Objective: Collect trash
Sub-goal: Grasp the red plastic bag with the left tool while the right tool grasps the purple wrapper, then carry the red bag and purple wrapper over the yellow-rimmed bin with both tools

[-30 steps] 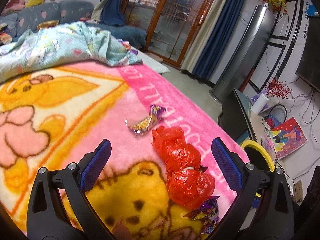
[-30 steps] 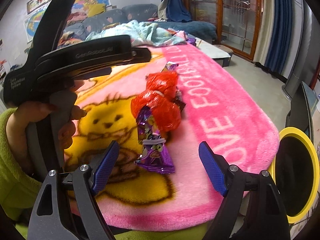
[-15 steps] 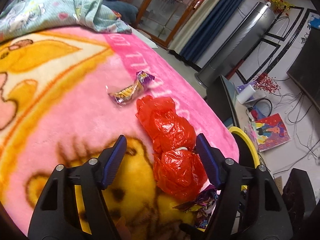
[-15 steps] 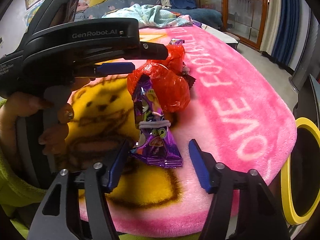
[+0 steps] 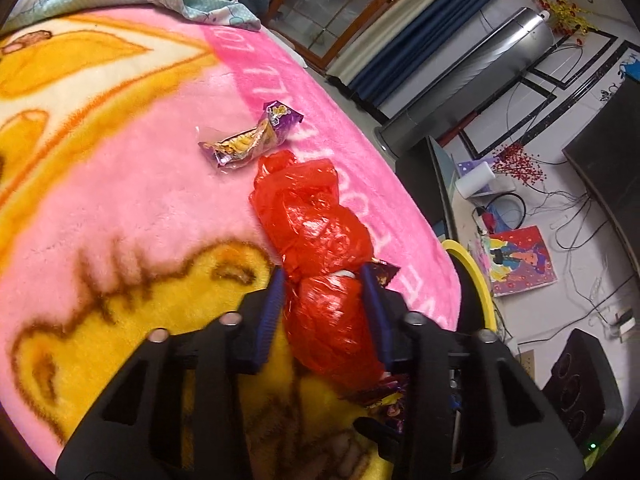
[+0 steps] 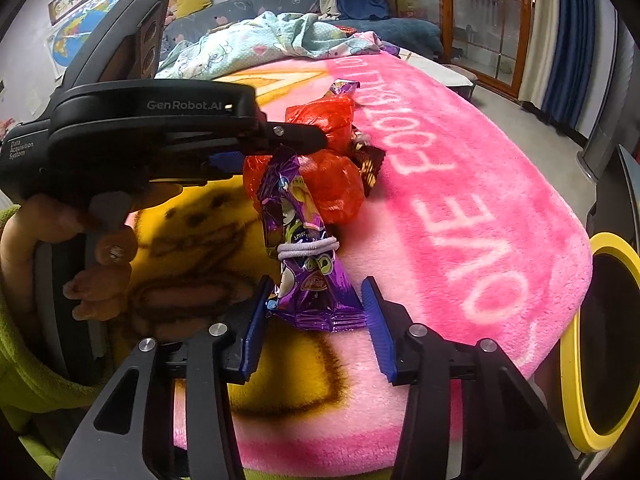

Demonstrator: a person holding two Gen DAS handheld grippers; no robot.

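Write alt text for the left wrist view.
The left tool has been closing around a crumpled red plastic bag on a pink and yellow blanket. A purple snack wrapper lies beyond it.

Each hand-held gripper (image 6: 316,312) is built of black plastic, with ribbed blue pads (image 6: 376,320) and silver screws (image 6: 218,329). A lime-green fleece sleeve (image 6: 24,376) is worn.

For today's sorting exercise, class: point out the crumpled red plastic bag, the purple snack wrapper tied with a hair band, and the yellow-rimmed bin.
crumpled red plastic bag (image 5: 320,232): left wrist view, upper bulge.
purple snack wrapper (image 6: 316,300): right wrist view, lower flared end.
yellow-rimmed bin (image 6: 570,360): right wrist view, left rim.
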